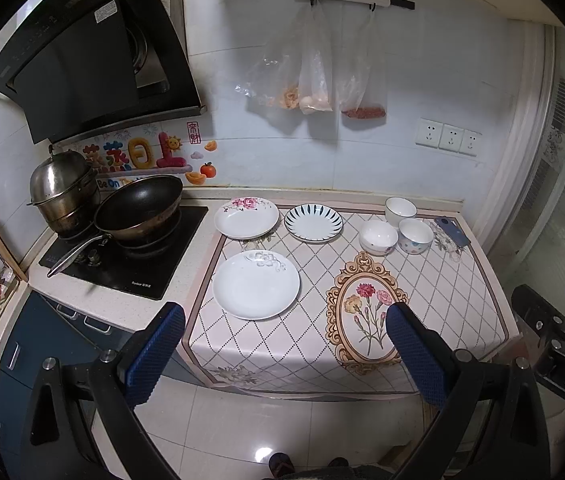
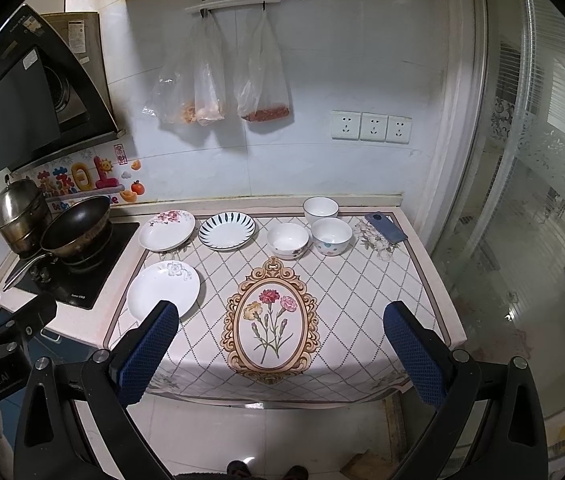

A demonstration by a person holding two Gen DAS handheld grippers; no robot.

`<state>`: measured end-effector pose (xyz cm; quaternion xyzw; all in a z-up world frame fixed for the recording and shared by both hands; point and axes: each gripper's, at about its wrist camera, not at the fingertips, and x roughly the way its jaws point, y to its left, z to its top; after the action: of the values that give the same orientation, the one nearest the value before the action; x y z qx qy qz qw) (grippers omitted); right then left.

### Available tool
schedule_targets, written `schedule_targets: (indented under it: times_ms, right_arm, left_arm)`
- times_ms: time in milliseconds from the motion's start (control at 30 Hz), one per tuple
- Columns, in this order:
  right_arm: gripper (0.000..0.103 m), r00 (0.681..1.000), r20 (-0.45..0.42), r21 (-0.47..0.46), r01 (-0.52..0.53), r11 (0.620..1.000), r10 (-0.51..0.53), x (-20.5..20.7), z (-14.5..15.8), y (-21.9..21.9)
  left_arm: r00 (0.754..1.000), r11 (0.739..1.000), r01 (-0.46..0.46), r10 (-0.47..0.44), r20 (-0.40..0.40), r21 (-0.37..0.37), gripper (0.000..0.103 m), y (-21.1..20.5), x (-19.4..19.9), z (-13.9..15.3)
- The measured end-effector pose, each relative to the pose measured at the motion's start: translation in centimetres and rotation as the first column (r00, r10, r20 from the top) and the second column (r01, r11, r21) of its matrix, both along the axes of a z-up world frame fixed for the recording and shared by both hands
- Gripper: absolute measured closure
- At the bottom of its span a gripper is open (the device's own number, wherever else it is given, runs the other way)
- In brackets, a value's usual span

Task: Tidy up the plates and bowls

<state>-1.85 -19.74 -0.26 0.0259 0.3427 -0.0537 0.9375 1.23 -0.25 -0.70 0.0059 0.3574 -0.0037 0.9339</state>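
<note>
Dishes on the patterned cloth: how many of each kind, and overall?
Plates: 3 (pink-flower plate, blue-striped plate, white plate with grey flower)
Bowls: 3 (rear white bowl, floral bowl, dotted bowl)
Total: 6

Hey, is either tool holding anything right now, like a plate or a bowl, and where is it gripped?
Nothing is held. The left tool and the right tool are both open, short of the counter's dishes.

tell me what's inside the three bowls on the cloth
The plain bowl, the floral bowl and the dotted bowl show bare white insides; the near walls hide part of each bottom.
</note>
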Motion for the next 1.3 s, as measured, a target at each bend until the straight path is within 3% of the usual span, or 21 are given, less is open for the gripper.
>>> schedule_targets:
  times_ms: [1300]
  right_arm:
    - [0.000, 1.000, -0.011, 0.017, -0.005, 1.000, 0.005, 1.0, -0.3, 1.7]
  left_arm:
    - [1.000, 1.000, 0.001, -0.001, 0.000, 0.000, 0.000, 0.9, 0.6, -0.1]
